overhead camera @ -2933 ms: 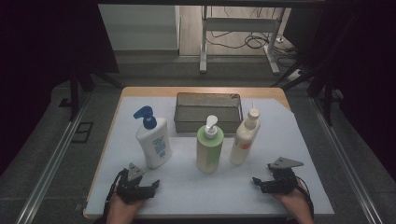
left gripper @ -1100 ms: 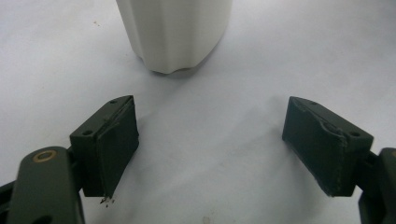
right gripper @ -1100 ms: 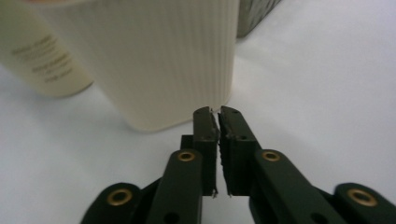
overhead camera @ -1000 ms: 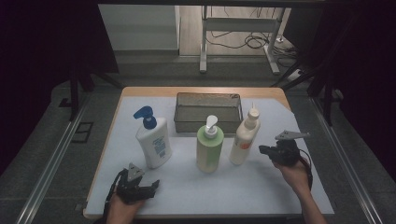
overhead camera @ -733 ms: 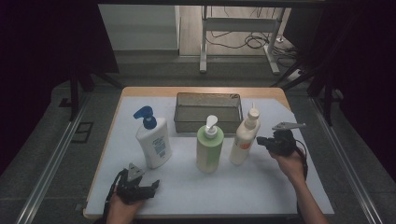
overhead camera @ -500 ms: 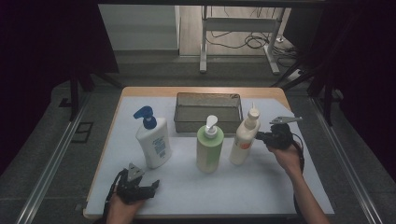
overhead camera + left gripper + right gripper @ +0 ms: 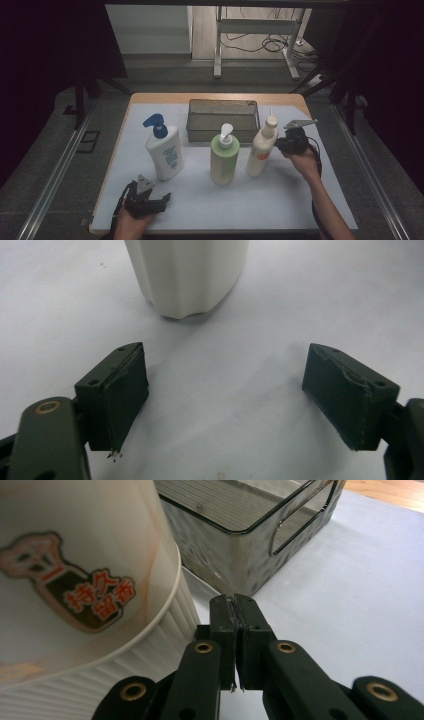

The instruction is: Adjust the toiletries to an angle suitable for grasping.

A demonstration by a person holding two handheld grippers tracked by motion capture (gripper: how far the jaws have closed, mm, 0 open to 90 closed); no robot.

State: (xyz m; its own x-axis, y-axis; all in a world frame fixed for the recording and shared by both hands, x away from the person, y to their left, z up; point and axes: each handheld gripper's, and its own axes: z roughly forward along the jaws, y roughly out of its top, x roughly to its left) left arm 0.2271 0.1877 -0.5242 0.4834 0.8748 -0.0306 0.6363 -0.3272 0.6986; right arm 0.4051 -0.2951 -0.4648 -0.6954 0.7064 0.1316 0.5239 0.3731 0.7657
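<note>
The right tongs (image 7: 284,143) are sitting pressed together, empty, just beside the white bottle (image 7: 261,146) standing on the counter (image 7: 300,200) near the metal basket (image 7: 222,120). Nudging it sideways risks toppling it. The left tongs (image 7: 159,201) are resting spread wide.

The white bottle (image 7: 75,595) is cut off by the right gripper view's top and left edges.

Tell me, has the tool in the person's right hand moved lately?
Yes. The right tool has travelled from the near table edge up toward the metal basket, now beside the white bottle.
</note>
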